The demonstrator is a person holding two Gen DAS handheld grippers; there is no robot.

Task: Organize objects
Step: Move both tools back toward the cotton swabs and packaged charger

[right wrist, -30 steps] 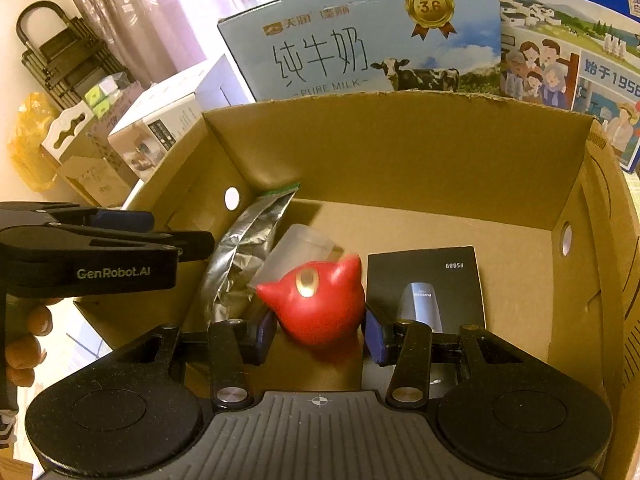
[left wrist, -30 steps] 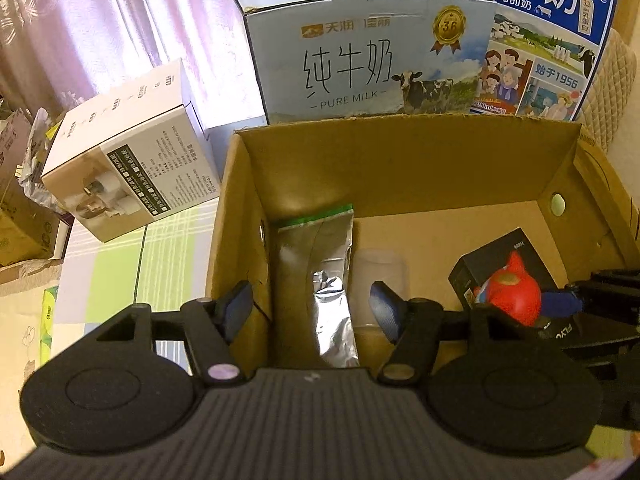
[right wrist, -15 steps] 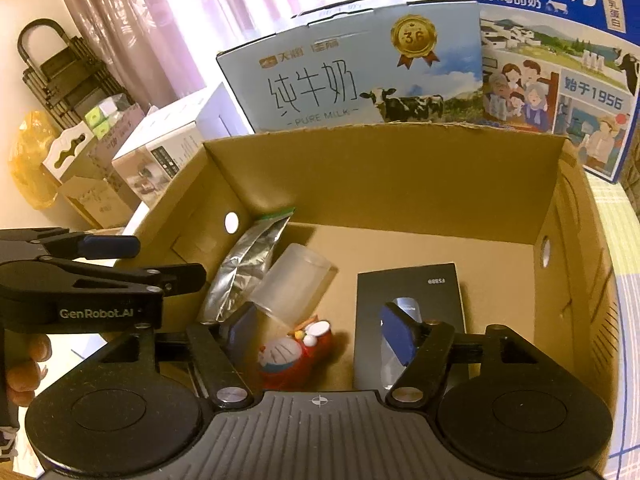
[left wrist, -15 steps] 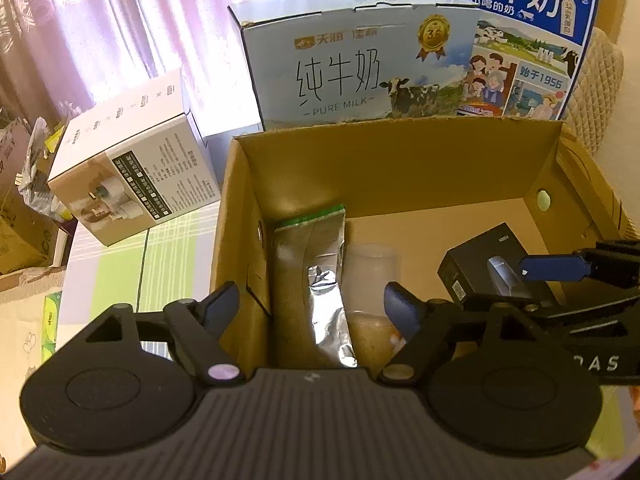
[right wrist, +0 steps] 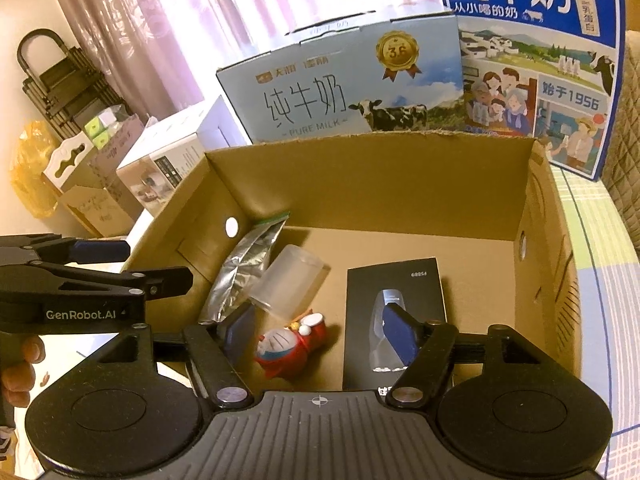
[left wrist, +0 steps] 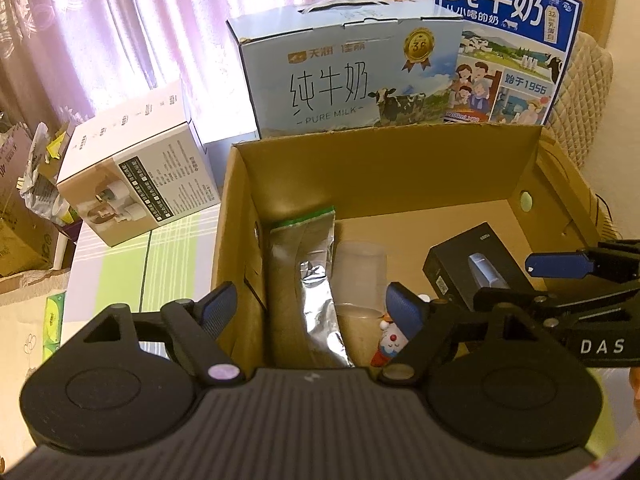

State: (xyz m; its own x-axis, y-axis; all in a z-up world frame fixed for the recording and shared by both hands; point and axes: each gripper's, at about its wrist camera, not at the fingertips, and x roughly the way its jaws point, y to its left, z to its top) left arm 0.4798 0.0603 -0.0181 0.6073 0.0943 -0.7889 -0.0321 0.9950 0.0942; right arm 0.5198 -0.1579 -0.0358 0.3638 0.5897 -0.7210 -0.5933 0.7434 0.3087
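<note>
Both tongs are spread wide with nothing pinched right now. My right gripper [right wrist: 320, 334] hangs over the near edge of the carton [right wrist: 372, 172], and the toy [right wrist: 290, 346] lies on the floor of the box below the gap between the pads, not touched by either. My left gripper [left wrist: 308, 308] hovers over the carton's left wall, one pad outside the box and one inside, also empty.

Inside the box, going outward from the toy: the cup [right wrist: 290, 282] lies tipped over at about 12 o'clock from it, just beside it. The foil pouch [right wrist: 244, 268] leans against the left wall at roughly 10 o'clock. The black box [right wrist: 394, 320] lies flat at 3 o'clock, close by but apart from the toy as far as I can tell.

Past the far wall stand the milk case [right wrist: 344, 88] and a blue milk carton [right wrist: 532, 60] at 1 o'clock; a white box [left wrist: 136, 176] sits off at 10 o'clock on the table.

My read: the toy is dropped in, so this is the let-go-and-back-off bit of the sort. Next I'd lift both hands clear of the rim without clipping the cardboard, then look around for whatever's left outside. Nothing obvious to grab shows in either view, so some hunting may be needed.
</note>
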